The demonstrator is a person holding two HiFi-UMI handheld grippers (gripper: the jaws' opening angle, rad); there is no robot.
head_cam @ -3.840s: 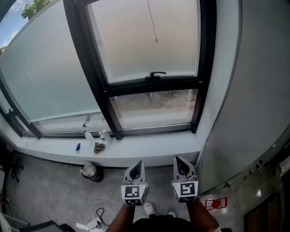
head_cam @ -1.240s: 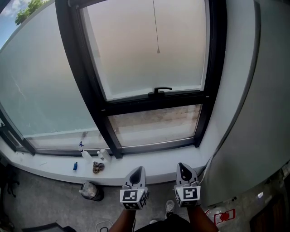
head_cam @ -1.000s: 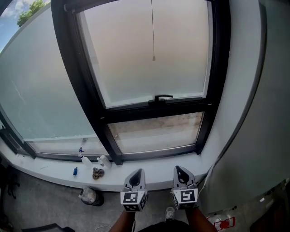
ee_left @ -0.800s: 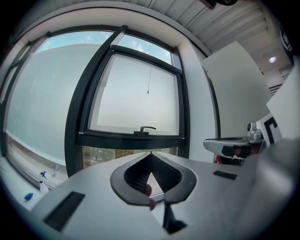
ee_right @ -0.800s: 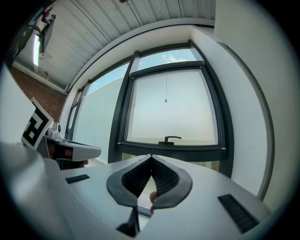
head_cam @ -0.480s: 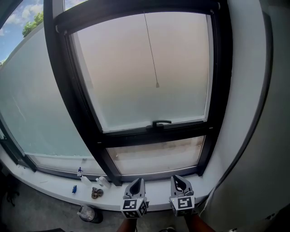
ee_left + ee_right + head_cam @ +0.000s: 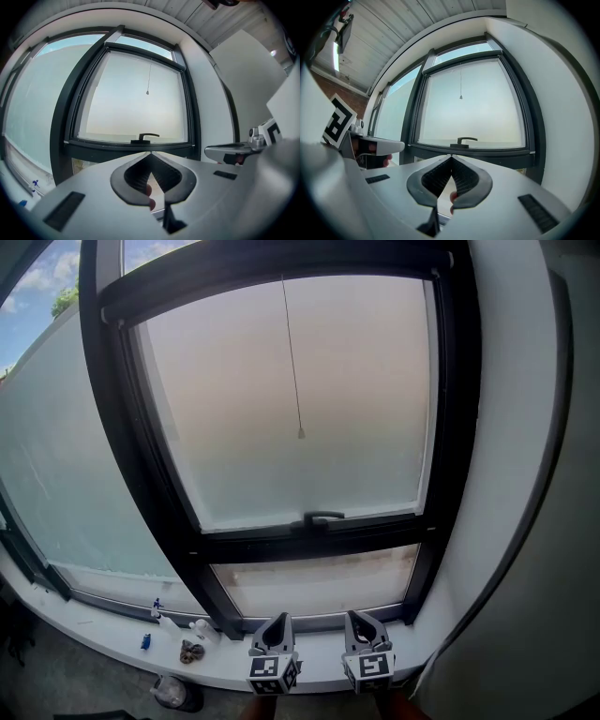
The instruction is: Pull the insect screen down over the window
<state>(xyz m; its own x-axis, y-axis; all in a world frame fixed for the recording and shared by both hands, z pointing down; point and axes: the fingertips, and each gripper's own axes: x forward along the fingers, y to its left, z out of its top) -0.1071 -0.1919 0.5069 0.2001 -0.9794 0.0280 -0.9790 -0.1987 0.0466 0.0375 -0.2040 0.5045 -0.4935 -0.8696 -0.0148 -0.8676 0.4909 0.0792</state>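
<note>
A black-framed window (image 7: 450, 427) with frosted glass fills the head view. A thin pull cord (image 7: 292, 362) hangs down its middle pane and ends in a small knob (image 7: 301, 434), also seen as the cord knob (image 7: 147, 93) and cord knob (image 7: 461, 97) in the gripper views. The screen's housing bar (image 7: 272, 273) runs along the top of the frame. A black window handle (image 7: 319, 517) sits on the lower rail. My left gripper (image 7: 276, 623) and right gripper (image 7: 357, 619) are side by side below the sill, both shut and empty, far below the cord.
A white sill (image 7: 112, 643) runs under the window with small bottles (image 7: 161, 620) and a small figure (image 7: 192, 651) at the left. A white wall (image 7: 534, 521) stands at the right. A dark round container (image 7: 171, 694) sits on the floor at lower left.
The view has tilted up and come closer to the window, so the top bar now shows. Both grippers stay side by side, shut, and have advanced toward the sill.
</note>
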